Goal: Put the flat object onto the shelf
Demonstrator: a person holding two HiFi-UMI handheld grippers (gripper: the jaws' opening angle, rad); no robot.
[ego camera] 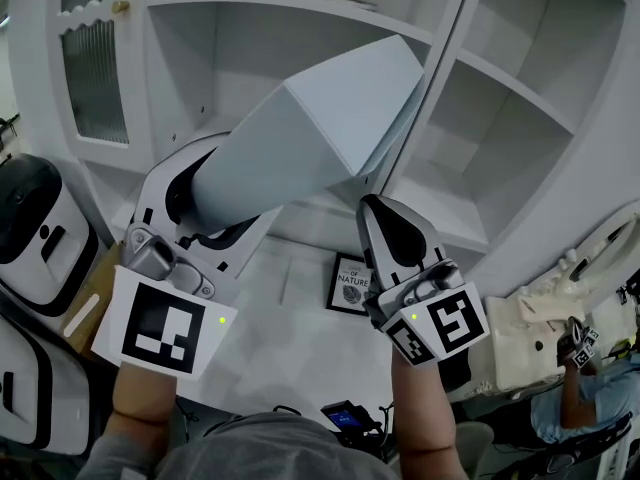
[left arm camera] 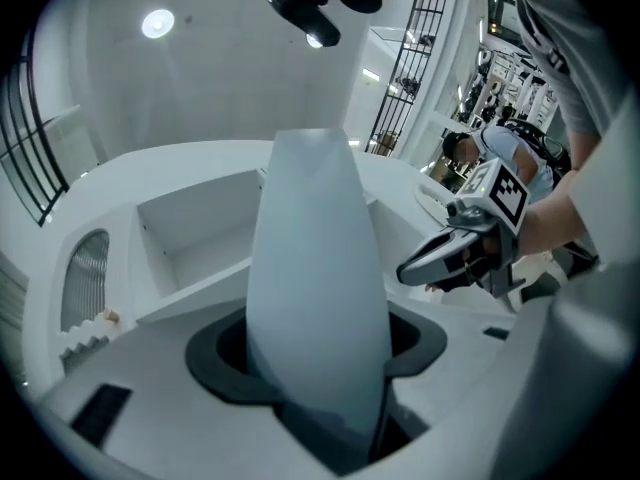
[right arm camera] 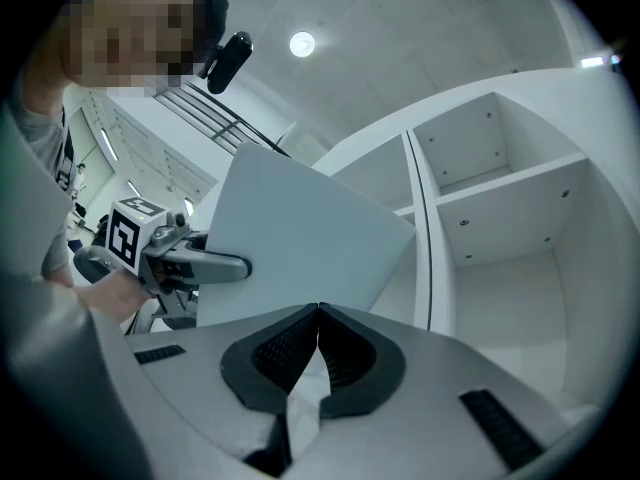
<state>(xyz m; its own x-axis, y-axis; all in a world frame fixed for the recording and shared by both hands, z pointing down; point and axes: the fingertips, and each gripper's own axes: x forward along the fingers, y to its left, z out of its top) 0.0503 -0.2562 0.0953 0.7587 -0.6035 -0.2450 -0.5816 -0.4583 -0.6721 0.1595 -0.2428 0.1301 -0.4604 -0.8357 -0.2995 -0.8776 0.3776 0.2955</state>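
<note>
My left gripper point(ego camera: 213, 194) grips the flat object point(ego camera: 310, 133), jaws clamped on its lower end. Obj. slants up toward 1 o'clock, in the air in front of the white shelf point(ego camera: 290, 6). Right gripper point(ego camera: 383, 218) is at its 5 o'clock, just beside, jaws closed w/ nothing btw them.

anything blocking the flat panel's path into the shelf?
No loose item is visible in the way. The flat panel, clamped in the left tool, points at the open shelf bay. Only the cabinet's upright divider sits right by the panel's far corner and might catch it.
</note>
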